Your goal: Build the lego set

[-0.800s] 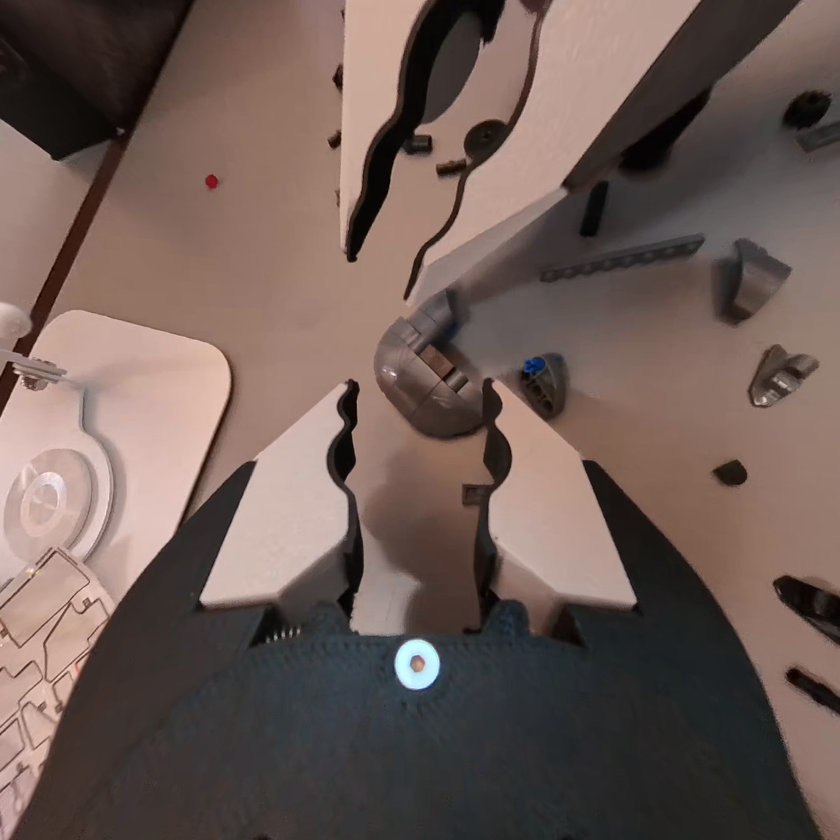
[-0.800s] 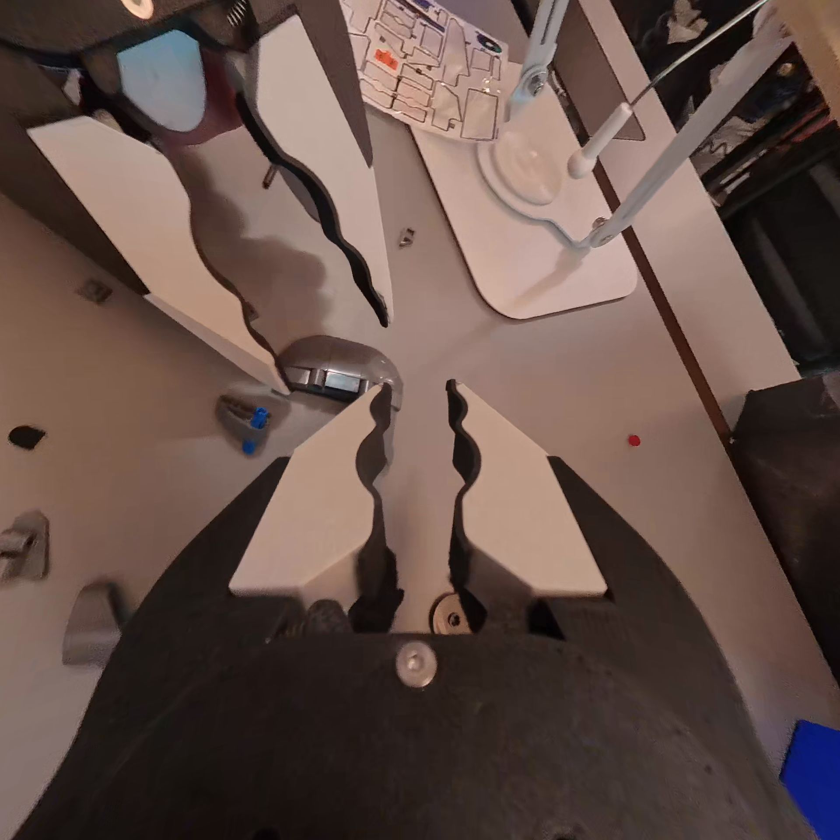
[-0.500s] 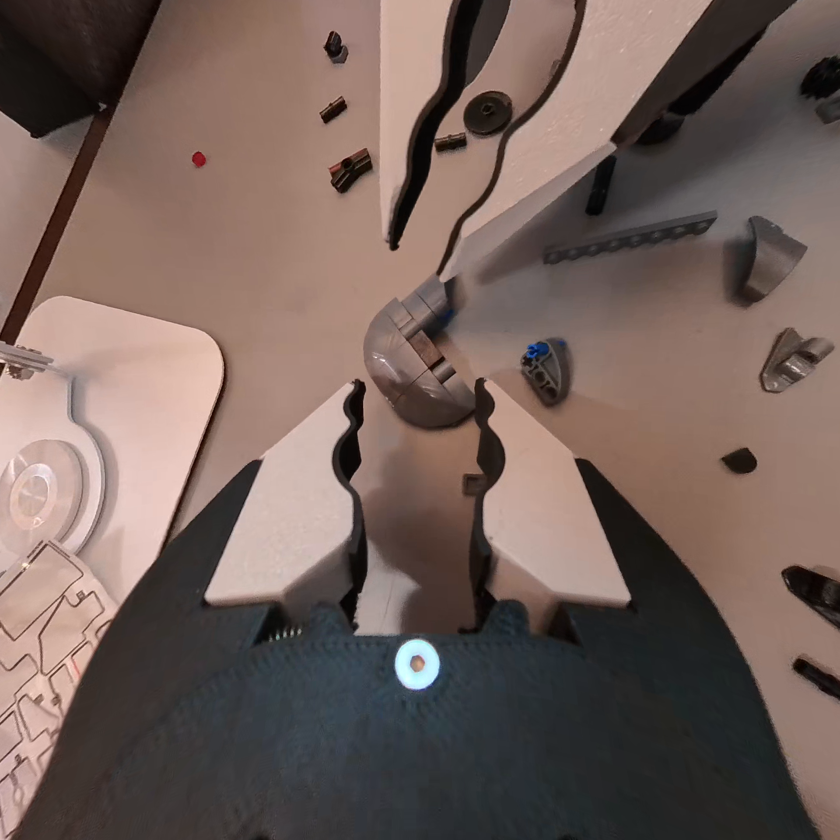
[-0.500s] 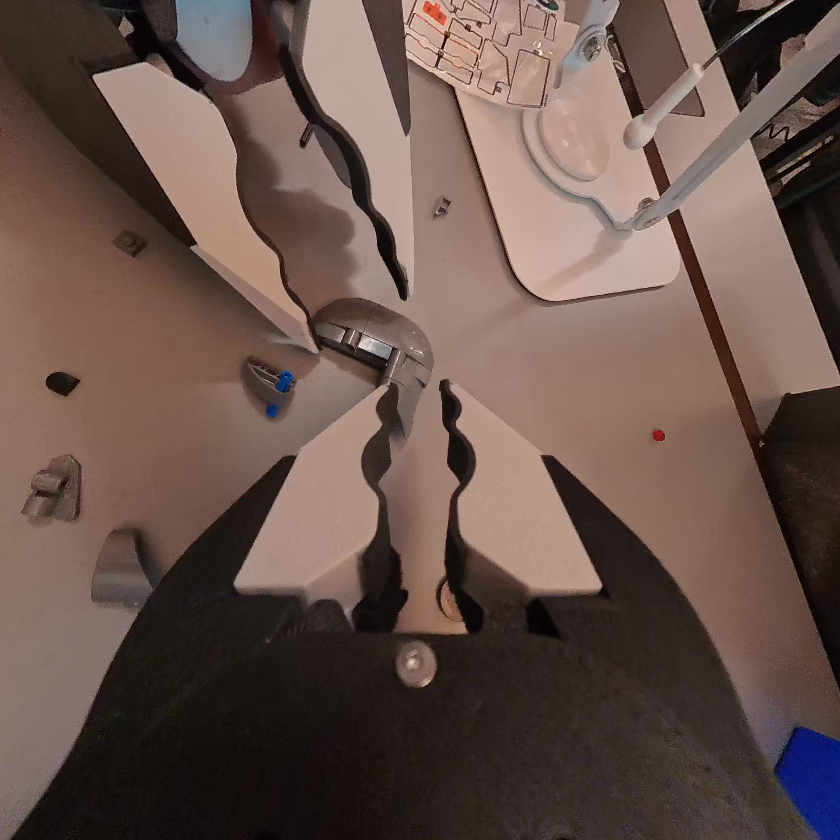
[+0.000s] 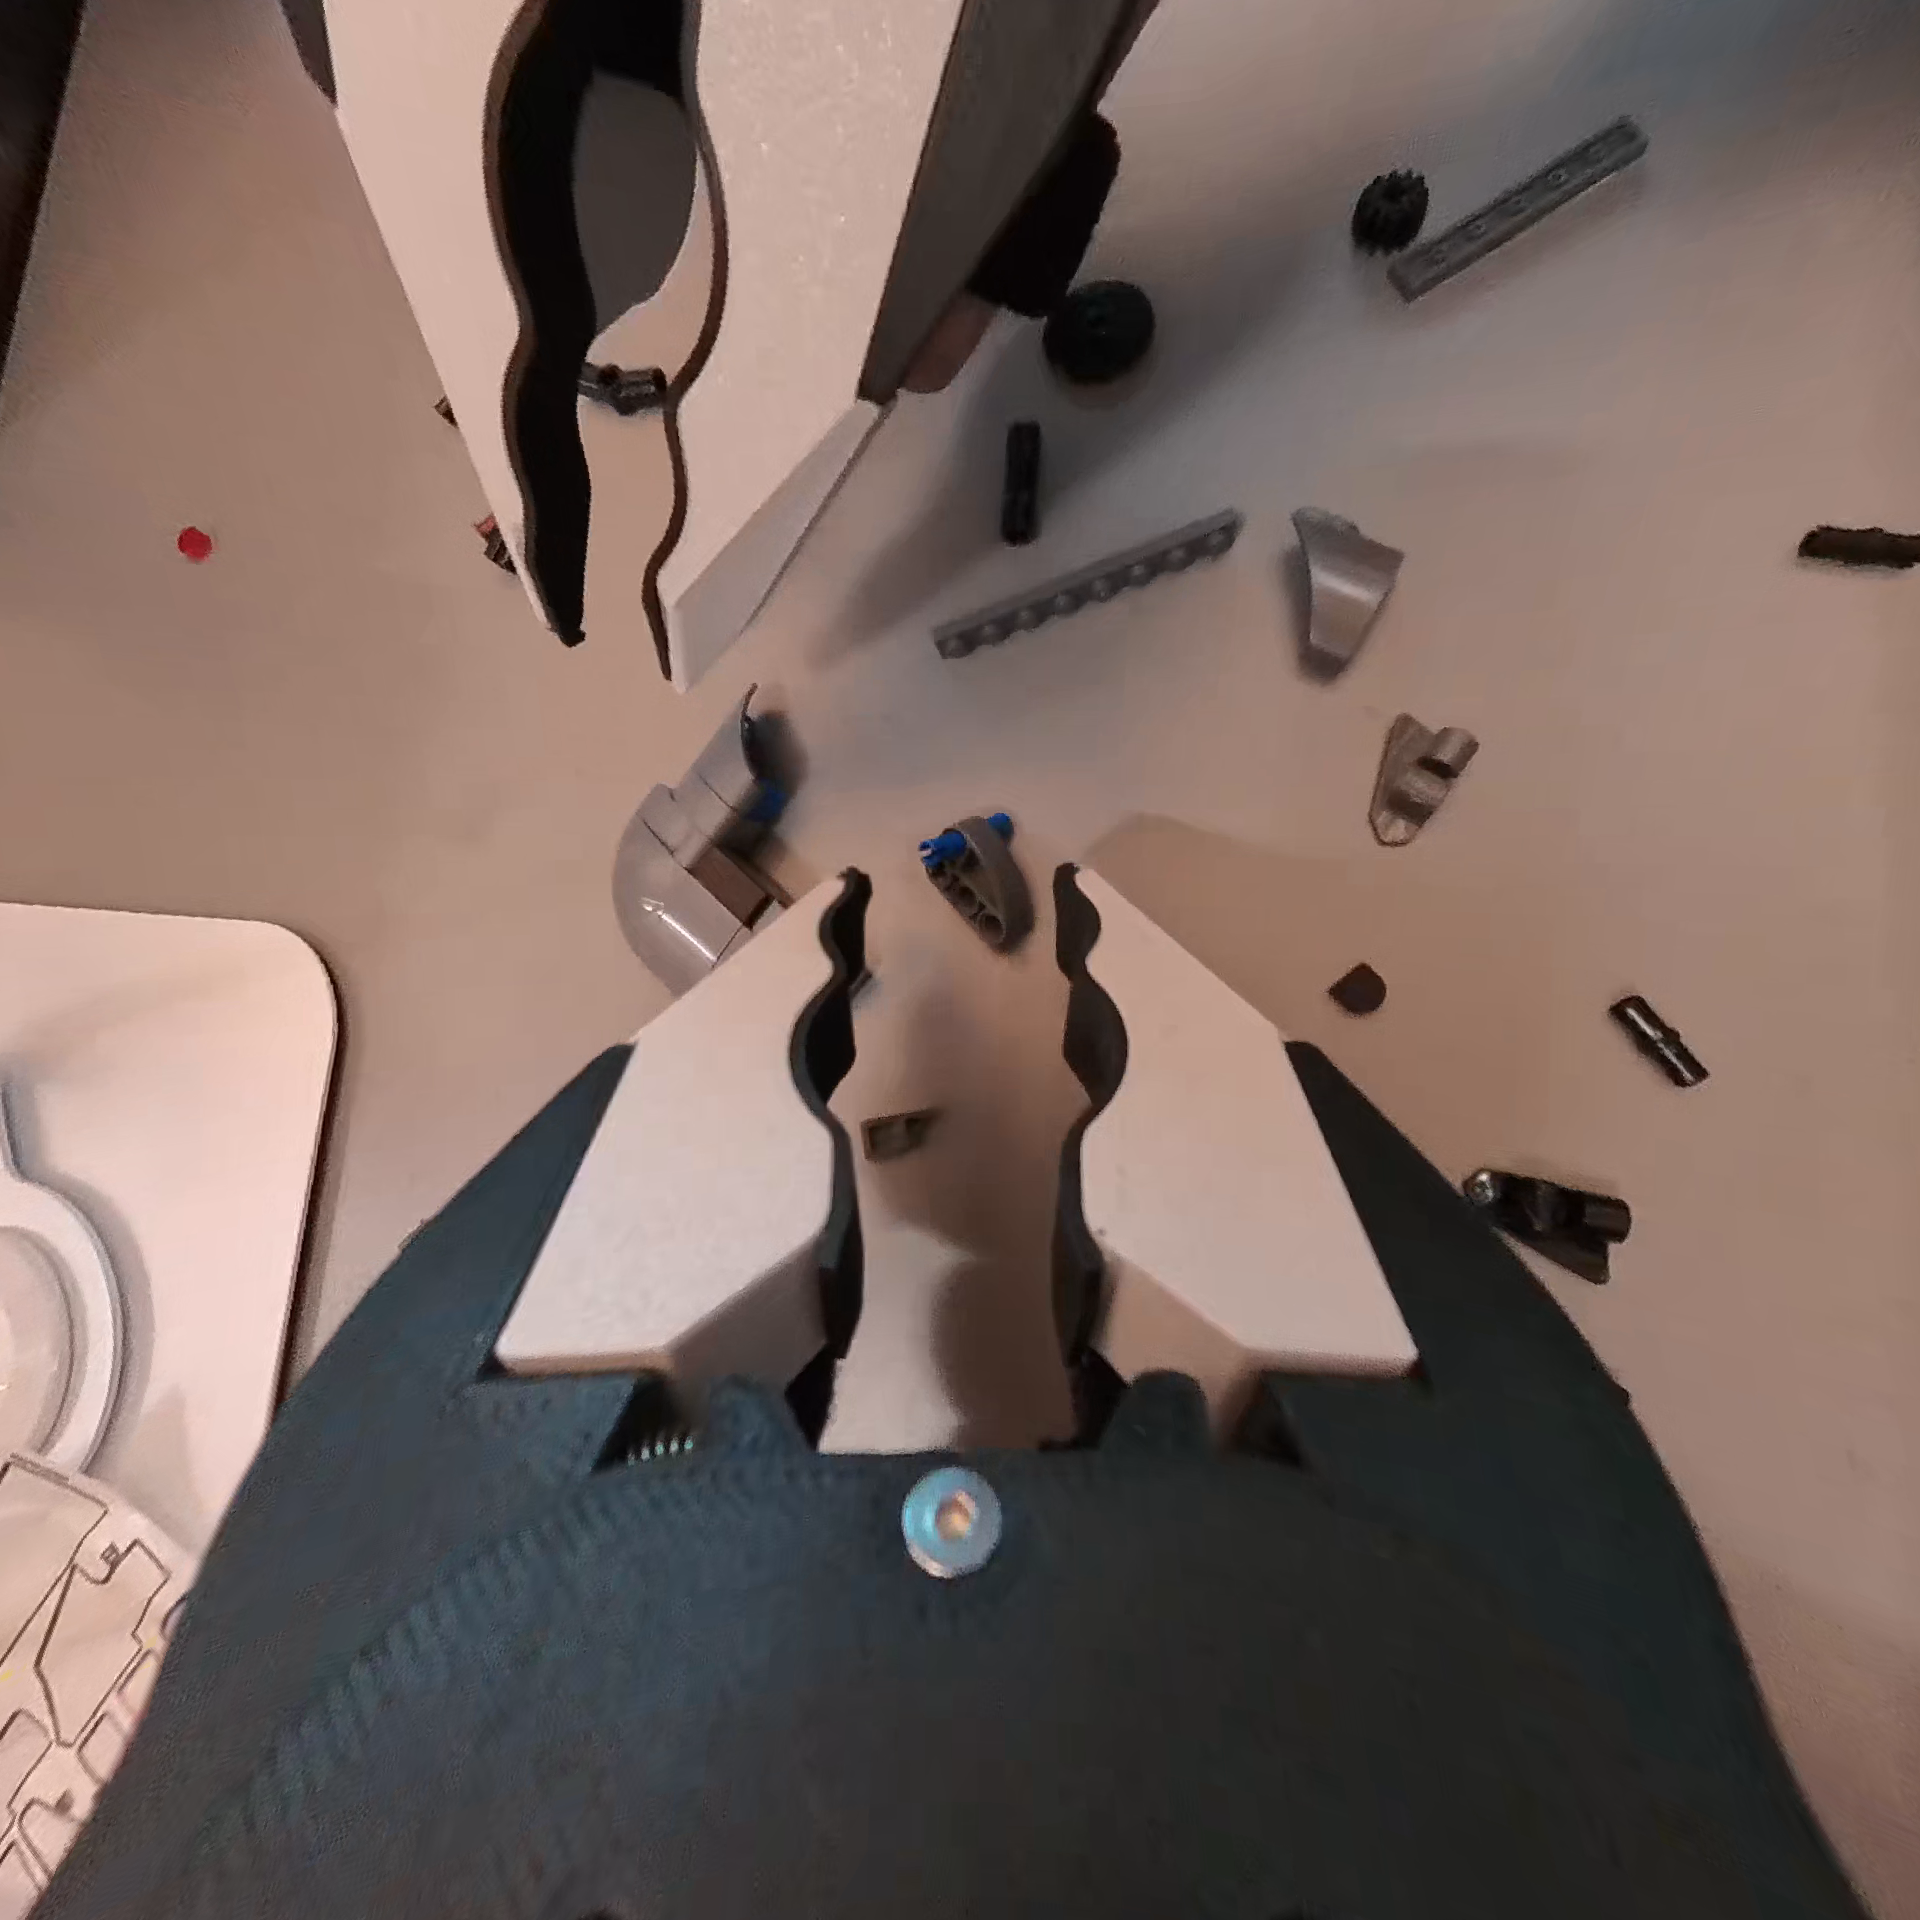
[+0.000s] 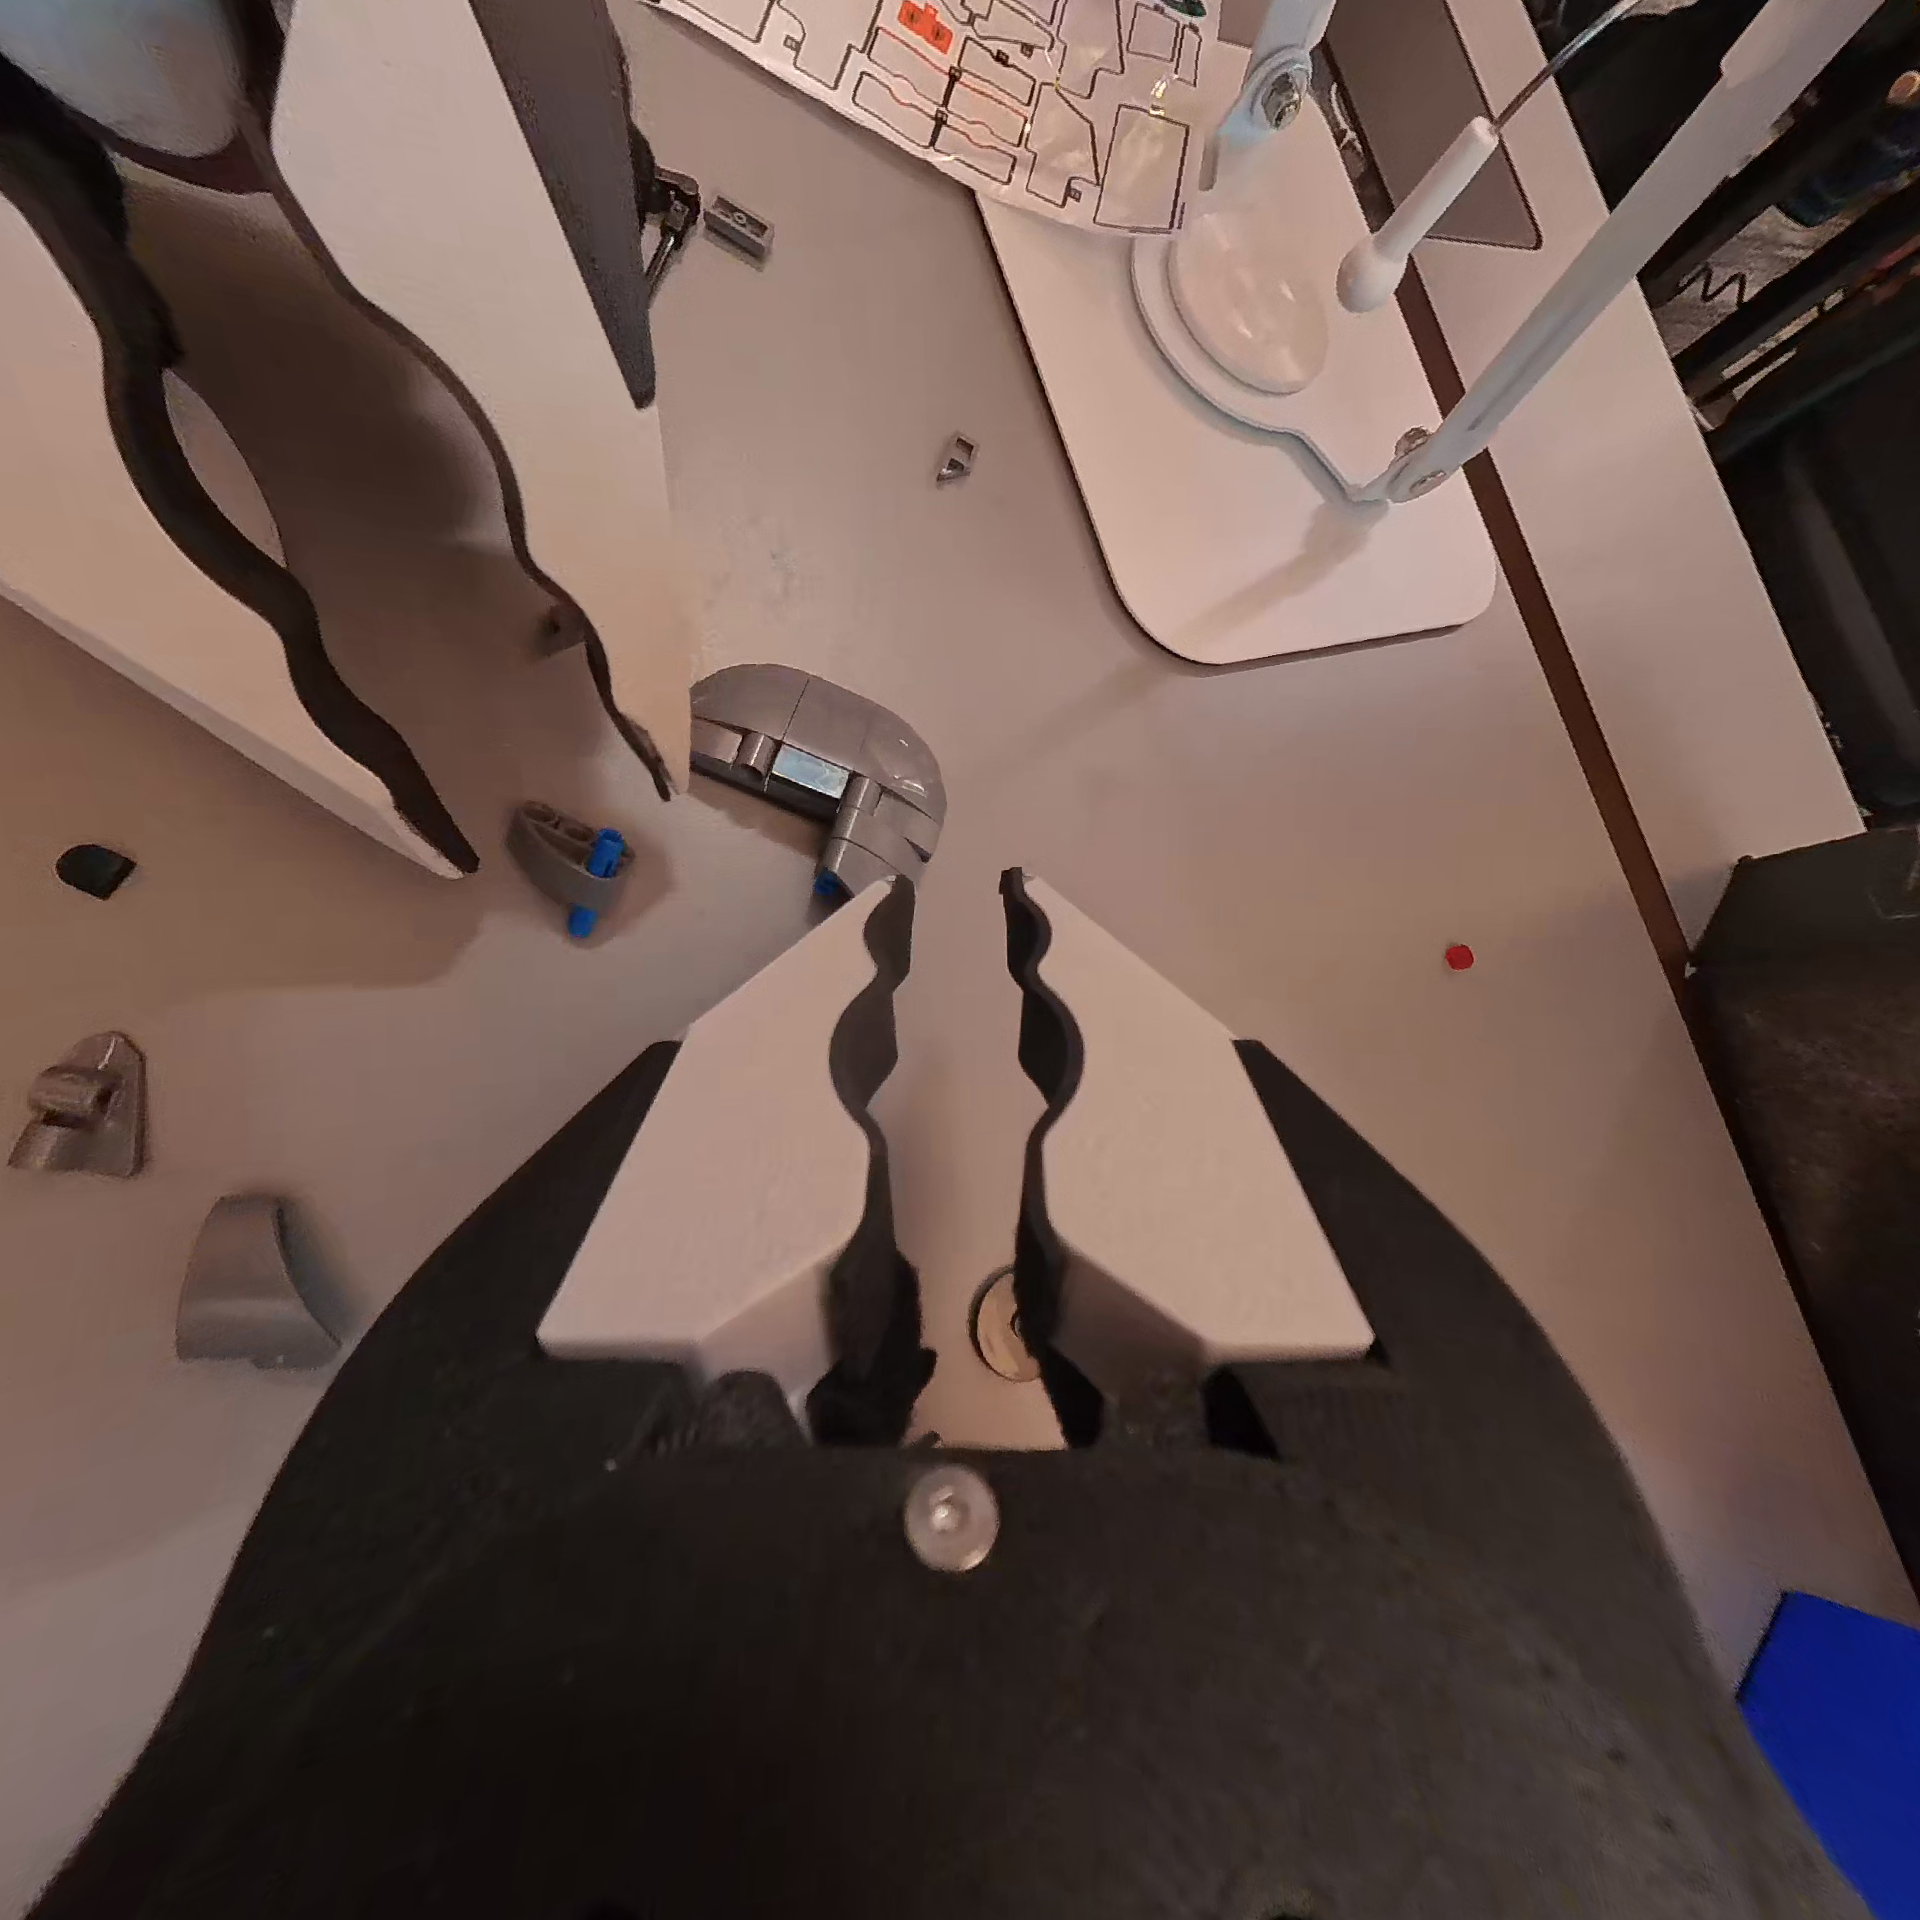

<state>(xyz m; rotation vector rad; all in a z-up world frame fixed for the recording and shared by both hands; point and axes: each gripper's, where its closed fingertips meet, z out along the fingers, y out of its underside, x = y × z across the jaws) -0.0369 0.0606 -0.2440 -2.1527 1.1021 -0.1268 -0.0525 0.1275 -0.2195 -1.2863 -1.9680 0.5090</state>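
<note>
A rounded grey lego assembly [image 5: 686, 873] lies on the table, partly hidden by my left finger; it also shows in the right wrist view [image 6: 831, 758]. A small grey piece with blue pins [image 5: 977, 878] lies just ahead of my left gripper [image 5: 961, 883], which is open and empty with its tips on either side of the piece. My right gripper [image 6: 951, 883] is open and empty, its tips just right of the assembly. Each gripper shows in the other's view: the right [image 5: 613, 634], the left [image 6: 561, 821].
Loose grey and black parts lie scattered: a long grey plate [image 5: 1091, 582], curved grey shells [image 5: 1335, 592] [image 6: 249, 1288], a bracket [image 5: 1413, 779], black pins [image 5: 1657, 1039], a gear [image 5: 1392, 208]. A white lamp base [image 6: 1278, 416] with an instruction sheet [image 6: 1018, 94] stands by the table edge. A red stud [image 6: 1459, 956] lies alone.
My left gripper has shifted right, from the grey assembly to the small piece with blue pins. My right gripper has drawn back a little from the assembly. Both stay open.
</note>
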